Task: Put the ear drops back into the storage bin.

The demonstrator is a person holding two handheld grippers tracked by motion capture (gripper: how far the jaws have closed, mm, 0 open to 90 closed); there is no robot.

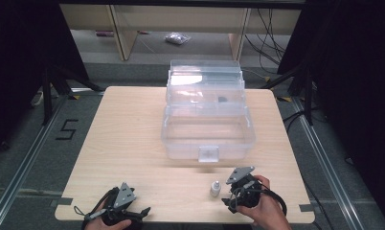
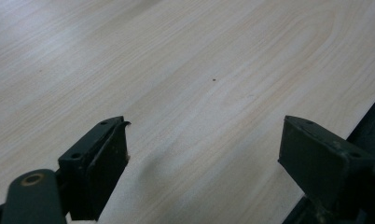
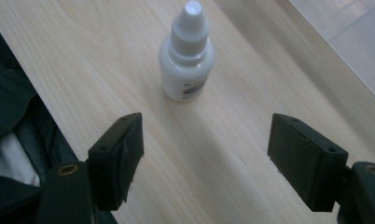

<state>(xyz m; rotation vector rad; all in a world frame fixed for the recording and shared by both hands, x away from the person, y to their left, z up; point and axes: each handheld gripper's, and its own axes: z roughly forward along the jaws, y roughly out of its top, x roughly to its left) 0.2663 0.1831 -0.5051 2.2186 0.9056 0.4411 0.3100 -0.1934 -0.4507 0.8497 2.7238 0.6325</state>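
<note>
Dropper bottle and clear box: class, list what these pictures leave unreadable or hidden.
- Dropper bottle: label print too small and blurred in the right gripper view; a speck in the high view.
- Clear box: a small dark thing in its upper tray, too small to identify in the high view.
- Right gripper: open jaws, cut off by the bottom edge.

Table [image 1: 133, 143]: pale wood-grain laminate, smooth, faint sheen. Dropper bottle [image 3: 186, 58]: white plastic, smooth, slightly glossy, small printed label. Storage box [image 1: 207, 129]: clear hard plastic, glossy, reflective lid. Right gripper [image 3: 204, 154] and left gripper [image 2: 202, 158]: matt black plastic-looking jaws, edges a bit scuffed; grey matt plates on top. Floor: dull grey, looks rough.
</note>
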